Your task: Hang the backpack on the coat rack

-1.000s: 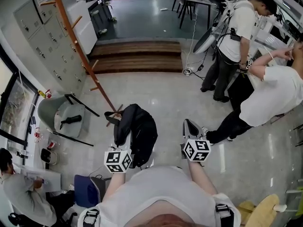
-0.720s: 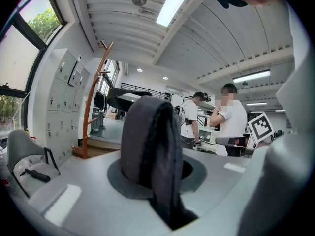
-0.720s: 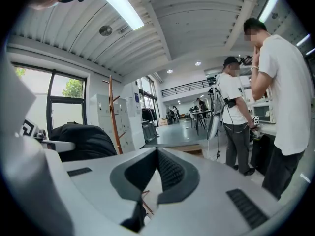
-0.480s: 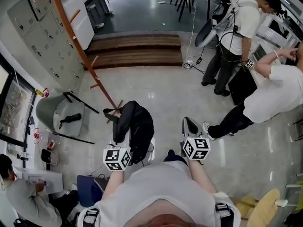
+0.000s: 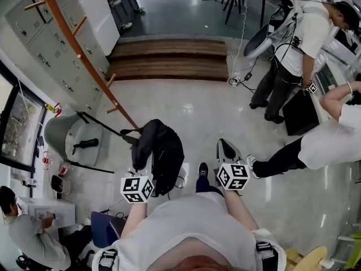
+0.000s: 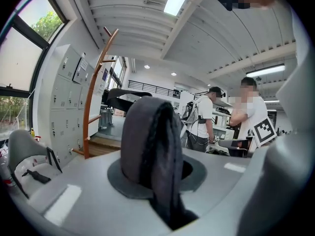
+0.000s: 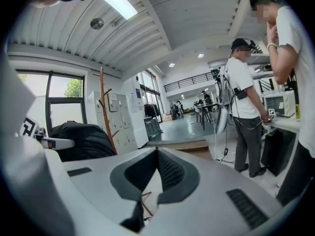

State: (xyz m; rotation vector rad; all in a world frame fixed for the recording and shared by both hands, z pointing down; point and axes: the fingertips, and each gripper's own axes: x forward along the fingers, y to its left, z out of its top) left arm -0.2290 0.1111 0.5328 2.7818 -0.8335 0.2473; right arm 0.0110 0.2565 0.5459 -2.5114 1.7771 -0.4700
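Observation:
The black backpack [image 5: 162, 151] hangs from my left gripper [image 5: 138, 171], which is shut on its dark strap [image 6: 153, 151]; the strap fills the left gripper view between the jaws. The orange wooden coat rack [image 5: 84, 61] leans up to the far left, its foot just beyond the backpack. It also shows as a tall pole with pegs [image 6: 93, 97] left of the strap. My right gripper [image 5: 225, 149] is beside the backpack at its right, its jaws together with nothing in them [image 7: 156, 154]. In the right gripper view the backpack [image 7: 78, 139] bulges at the left, in front of the coat rack [image 7: 103, 107].
A grey chair [image 5: 70, 137] stands left of the rack's foot, against grey lockers [image 5: 39, 44]. A wooden step [image 5: 163, 58] crosses the floor ahead. Two people [image 5: 299, 44] [image 5: 333, 140] are at the right, and a seated person [image 5: 28, 230] at the lower left beside a blue bag [image 5: 104, 227].
Both grippers and the hanging backpack have advanced across the floor toward the coat rack, whose foot is now closer. The bending person at the right has slid toward the edge of view.

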